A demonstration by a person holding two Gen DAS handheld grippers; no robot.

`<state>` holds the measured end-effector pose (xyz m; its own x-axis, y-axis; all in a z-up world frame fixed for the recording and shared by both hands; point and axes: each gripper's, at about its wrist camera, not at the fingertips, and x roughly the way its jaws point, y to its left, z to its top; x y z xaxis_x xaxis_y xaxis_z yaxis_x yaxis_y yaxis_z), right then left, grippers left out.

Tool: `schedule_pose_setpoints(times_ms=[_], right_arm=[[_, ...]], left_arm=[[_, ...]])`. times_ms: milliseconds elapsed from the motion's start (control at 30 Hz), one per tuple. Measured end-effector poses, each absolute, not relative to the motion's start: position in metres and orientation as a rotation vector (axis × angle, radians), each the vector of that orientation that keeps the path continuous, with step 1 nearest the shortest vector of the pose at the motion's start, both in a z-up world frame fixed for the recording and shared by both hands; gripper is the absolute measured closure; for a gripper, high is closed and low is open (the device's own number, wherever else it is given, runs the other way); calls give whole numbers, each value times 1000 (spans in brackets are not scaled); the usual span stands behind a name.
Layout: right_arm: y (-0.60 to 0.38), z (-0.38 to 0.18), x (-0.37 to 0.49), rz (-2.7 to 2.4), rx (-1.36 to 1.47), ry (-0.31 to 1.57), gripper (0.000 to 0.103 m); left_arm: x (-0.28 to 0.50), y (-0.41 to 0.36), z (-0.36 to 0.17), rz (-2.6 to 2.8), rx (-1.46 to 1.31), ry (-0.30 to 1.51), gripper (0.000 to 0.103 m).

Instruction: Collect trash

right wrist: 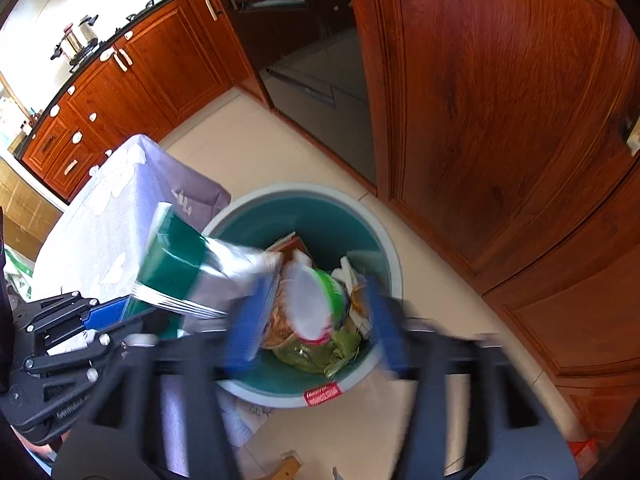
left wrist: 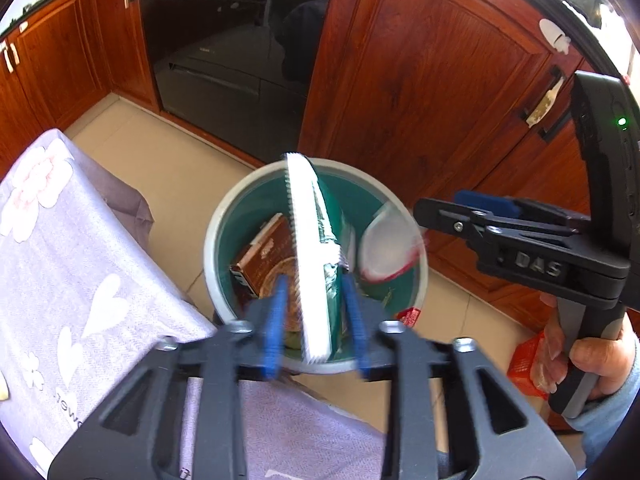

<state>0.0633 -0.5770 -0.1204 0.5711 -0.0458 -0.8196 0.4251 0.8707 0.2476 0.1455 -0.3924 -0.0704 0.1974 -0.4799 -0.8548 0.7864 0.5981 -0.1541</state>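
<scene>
A round green bin with a grey rim point(left wrist: 212, 240) point(right wrist: 394, 256) stands on the tiled floor. It holds a brown box point(left wrist: 268, 260), a green wrapper point(right wrist: 320, 354) and other trash. A green and silver packet point(left wrist: 310, 256) point(right wrist: 188, 264) is over the bin between the fingers of my left gripper point(left wrist: 316, 320) point(right wrist: 116, 312), which are spread apart around it. My right gripper point(right wrist: 316, 312) point(left wrist: 440, 210) is open over the bin. A white and red lidded cup point(left wrist: 386, 250) point(right wrist: 310, 306), blurred, is in the air below it, free of the fingers.
A table with a lilac flowered cloth point(left wrist: 60, 240) point(right wrist: 100, 220) stands left of the bin. Red wooden cabinets point(left wrist: 420, 80) point(right wrist: 500, 120) and a dark oven point(left wrist: 232, 48) are behind. An orange packet point(left wrist: 528, 364) lies on the floor at right.
</scene>
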Motion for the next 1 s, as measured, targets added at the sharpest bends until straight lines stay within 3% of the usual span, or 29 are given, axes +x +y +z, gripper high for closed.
schedule_pose_setpoints(times_ms=[33, 67, 367, 733, 1000], right_arm=[[-576, -119, 63, -288, 443, 919, 38], [-575, -119, 64, -285, 440, 920, 36], [-571, -114, 68, -277, 436, 929, 18], [-552, -92, 60, -258, 387, 900, 11], [-533, -58, 39, -220, 342, 838, 7]], left_arm=[[144, -392, -70, -906, 354, 1022, 46], [144, -391, -69, -900, 355, 1011, 43], [150, -375, -59, -865, 284, 1004, 30], [138, -346, -30, -804, 226, 917, 7], [119, -320, 4, -726, 236, 846, 4]])
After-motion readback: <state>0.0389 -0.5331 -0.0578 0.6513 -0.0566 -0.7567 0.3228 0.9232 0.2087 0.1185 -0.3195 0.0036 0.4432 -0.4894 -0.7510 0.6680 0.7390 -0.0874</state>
